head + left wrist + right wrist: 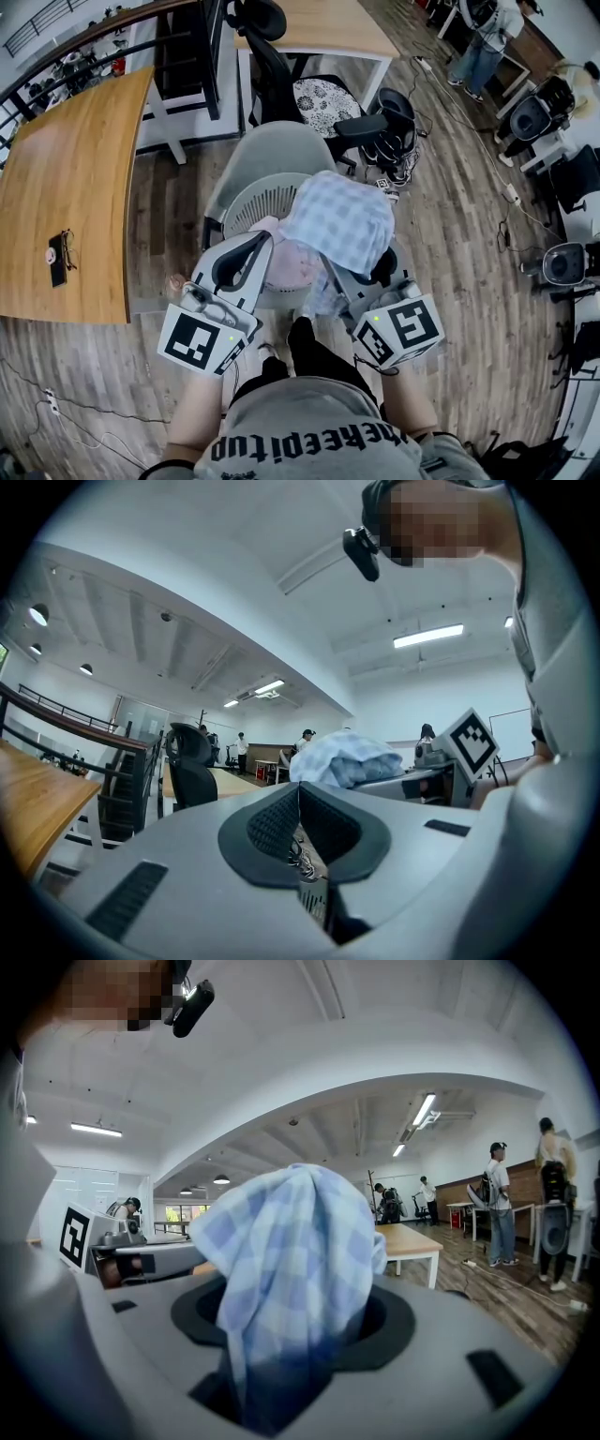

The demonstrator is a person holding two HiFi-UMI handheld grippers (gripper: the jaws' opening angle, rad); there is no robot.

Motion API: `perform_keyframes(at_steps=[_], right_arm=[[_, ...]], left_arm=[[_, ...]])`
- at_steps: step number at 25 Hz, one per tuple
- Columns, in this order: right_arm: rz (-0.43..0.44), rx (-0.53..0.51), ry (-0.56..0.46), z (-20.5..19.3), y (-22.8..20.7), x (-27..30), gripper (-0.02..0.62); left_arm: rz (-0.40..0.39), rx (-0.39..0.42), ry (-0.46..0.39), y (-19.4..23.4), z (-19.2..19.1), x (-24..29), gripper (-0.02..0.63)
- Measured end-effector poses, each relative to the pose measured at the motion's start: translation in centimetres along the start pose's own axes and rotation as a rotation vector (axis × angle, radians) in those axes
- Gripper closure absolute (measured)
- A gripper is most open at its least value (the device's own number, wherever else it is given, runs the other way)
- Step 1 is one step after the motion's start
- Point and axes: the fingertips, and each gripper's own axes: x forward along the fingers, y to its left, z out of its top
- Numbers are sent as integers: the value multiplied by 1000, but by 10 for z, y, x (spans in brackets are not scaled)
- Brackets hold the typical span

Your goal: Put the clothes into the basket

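Note:
A white slatted basket (255, 200) stands on the floor in front of me, with pink clothing (292, 262) lying in it. My right gripper (361, 272) is shut on a blue checked cloth (339, 221), which bulges up over the basket's right side. In the right gripper view the checked cloth (291, 1260) fills the space between the jaws and hides the pads. My left gripper (261, 236) is over the basket's near left rim. In the left gripper view its pads (281, 822) meet with nothing between them, and the checked cloth (347, 758) shows beyond.
A grey chair seat (267, 145) sits right behind the basket, and a black office chair (314, 89) beyond it. A long wooden table (75, 178) runs along the left with a dark object (58, 255) on it. Cables (394, 150) lie on the floor at the right.

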Motion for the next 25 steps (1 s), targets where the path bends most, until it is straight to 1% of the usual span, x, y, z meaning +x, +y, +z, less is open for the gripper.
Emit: perform_keyframes(at_steps=[13, 25], right_arm=[[94, -10, 19, 9, -28, 57, 327], [221, -15, 72, -5, -35, 104, 324]], left_arm=[[99, -11, 11, 37, -3, 36, 591], [222, -41, 45, 65, -19, 44, 591]])
